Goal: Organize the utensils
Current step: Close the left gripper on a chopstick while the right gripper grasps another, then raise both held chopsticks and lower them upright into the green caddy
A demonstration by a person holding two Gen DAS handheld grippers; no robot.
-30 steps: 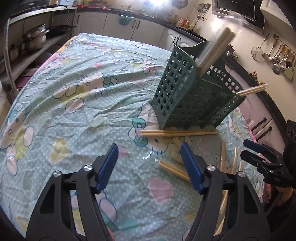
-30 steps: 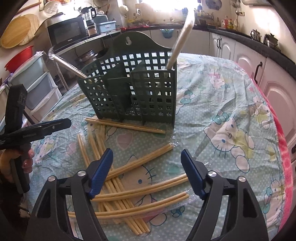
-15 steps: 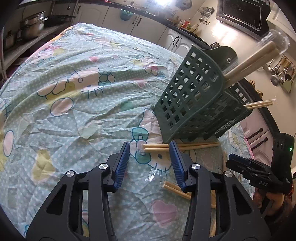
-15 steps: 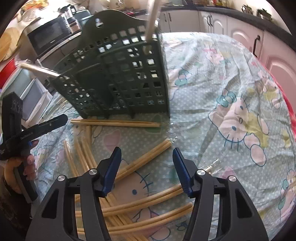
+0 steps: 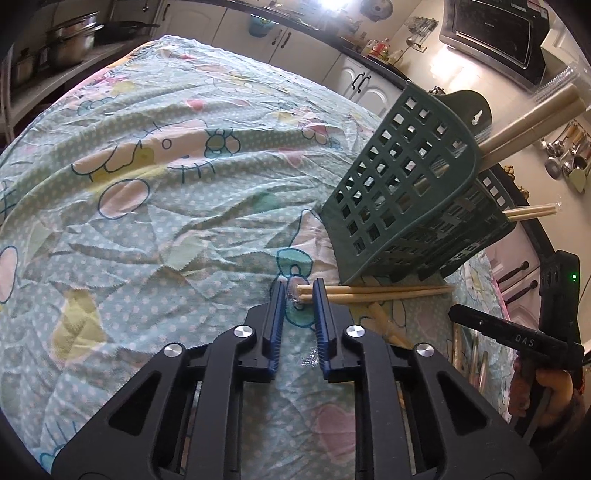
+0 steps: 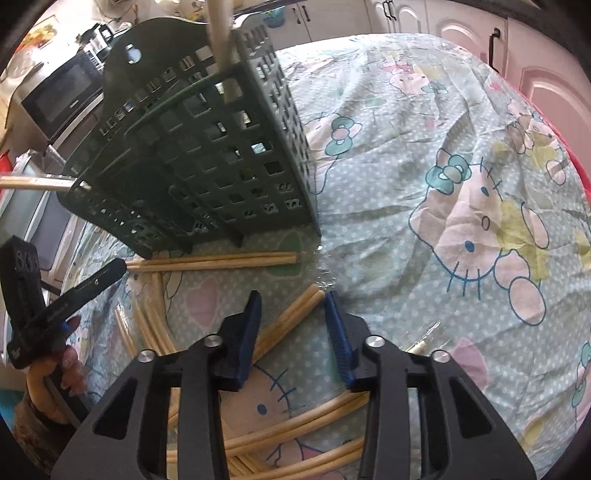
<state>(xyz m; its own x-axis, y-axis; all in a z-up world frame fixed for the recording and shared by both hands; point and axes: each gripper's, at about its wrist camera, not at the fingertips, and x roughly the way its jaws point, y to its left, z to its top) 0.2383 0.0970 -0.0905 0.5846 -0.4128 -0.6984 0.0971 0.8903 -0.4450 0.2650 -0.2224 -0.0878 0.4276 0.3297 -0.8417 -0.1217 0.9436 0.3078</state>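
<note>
A dark green slotted utensil holder [image 5: 406, 192] [image 6: 207, 147] stands on the patterned tablecloth with wrapped chopstick pairs [image 5: 532, 122] [image 6: 221, 29] sticking out of it. At its foot lies a wrapped chopstick pair [image 5: 369, 291]. My left gripper [image 5: 300, 291] is closing, and that pair's left end sits in the narrow gap between its blue pads. My right gripper [image 6: 291, 299] is also closing. It straddles the upper end of a slanting chopstick pair [image 6: 295, 310], and its pads are still apart from the sticks.
Several more wrapped chopstick pairs [image 6: 295, 424] [image 6: 155, 314] lie scattered on the cloth [image 5: 147, 184] near the right gripper. A hand [image 6: 55, 373] holds the left gripper beside the holder. Kitchen cabinets [image 6: 554, 92] ring the table, and pots [image 5: 70, 40] stand on a shelf at the far left.
Both grippers have dropped toward the cloth and moved in on the sticks. Their jaws have narrowed from wide apart to close around a chopstick pair's end each.
</note>
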